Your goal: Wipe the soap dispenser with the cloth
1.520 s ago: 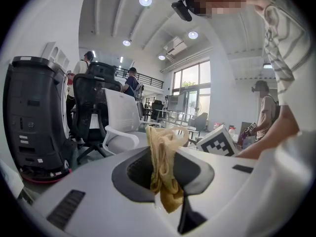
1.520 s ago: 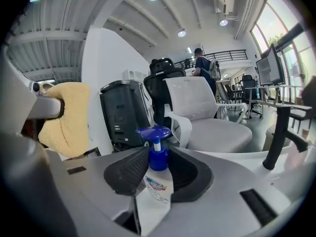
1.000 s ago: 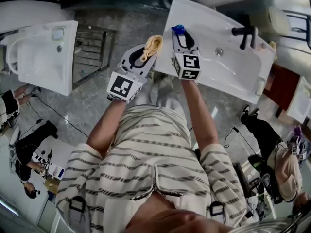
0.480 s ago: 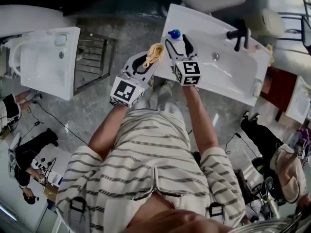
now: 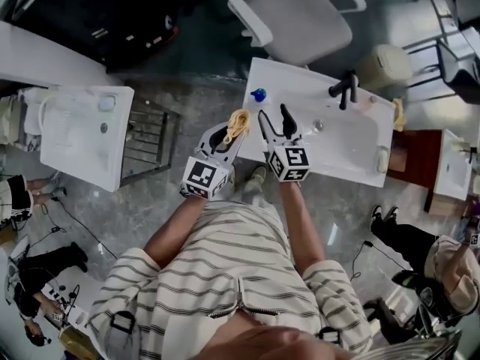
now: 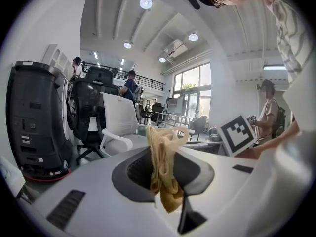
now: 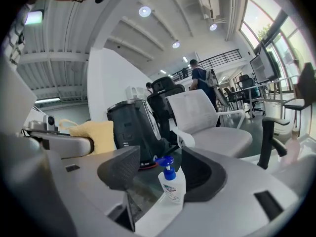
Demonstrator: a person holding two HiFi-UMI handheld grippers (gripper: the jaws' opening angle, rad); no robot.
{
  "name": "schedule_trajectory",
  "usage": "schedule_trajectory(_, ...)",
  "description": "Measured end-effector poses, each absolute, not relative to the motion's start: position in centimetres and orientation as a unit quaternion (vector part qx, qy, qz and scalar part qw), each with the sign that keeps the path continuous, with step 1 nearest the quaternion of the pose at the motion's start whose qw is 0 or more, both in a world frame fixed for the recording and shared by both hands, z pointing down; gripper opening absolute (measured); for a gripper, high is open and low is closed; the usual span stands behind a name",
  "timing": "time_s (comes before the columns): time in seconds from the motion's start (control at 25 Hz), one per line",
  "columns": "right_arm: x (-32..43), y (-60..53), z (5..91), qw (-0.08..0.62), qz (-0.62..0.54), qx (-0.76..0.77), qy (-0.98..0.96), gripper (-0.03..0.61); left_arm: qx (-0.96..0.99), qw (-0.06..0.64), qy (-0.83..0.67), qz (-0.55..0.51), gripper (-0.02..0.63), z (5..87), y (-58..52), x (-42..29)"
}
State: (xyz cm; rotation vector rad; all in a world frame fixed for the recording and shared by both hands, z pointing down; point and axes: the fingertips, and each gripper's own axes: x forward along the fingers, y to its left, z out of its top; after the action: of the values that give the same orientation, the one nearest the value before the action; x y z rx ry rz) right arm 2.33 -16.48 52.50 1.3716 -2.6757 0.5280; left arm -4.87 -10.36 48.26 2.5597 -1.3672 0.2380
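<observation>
The soap dispenser (image 5: 259, 94), a clear bottle with a blue pump, stands upright by itself on the left end of the white sink counter (image 5: 300, 85). My right gripper (image 5: 274, 116) hovers short of it with wide jaws that are closing slightly and nothing between them. In the right gripper view the dispenser (image 7: 171, 184) shows beyond the gap of that gripper (image 7: 160, 174). My left gripper (image 5: 234, 130) is shut on a bunched yellow cloth (image 5: 240, 120), just left of the counter's corner. The cloth (image 6: 164, 167) hangs from the left gripper (image 6: 165, 169).
A black faucet (image 5: 343, 88) and the basin (image 5: 337, 137) lie right of the dispenser. A white office chair (image 5: 300, 13) stands behind the counter. Another white sink (image 5: 82, 133) and a floor grate (image 5: 150, 137) are at left. A person (image 5: 427, 261) crouches at lower right.
My right gripper let go of the dispenser, opened and drew back and up; the dispenser stays standing on the counter. The left gripper with the cloth shifted back a little.
</observation>
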Motion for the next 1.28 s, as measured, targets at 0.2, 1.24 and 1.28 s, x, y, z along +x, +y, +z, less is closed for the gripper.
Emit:
schedule_trajectory(0.2, 3.1, -15.4, 48.6, 0.015, 0.148, 0.455, -0.878, 0.159, 0.883, 0.074, -0.458, 0.073, 0.085, 45.8, -10.5, -4.3)
schedule_trajectory(1.24, 4.3, -10.8, 40.5, -0.021, 0.090, 0.473, -0.876, 0.000, 0.887, 0.013, -0.460, 0.047, 0.086, 41.1, -8.7, -3.2)
schedule_trajectory(1.28, 4.3, -10.7, 40.6, -0.021, 0.089, 0.473, -0.876, 0.000, 0.887, 0.012, -0.459, 0.047, 0.086, 41.0, -8.7, -3.2)
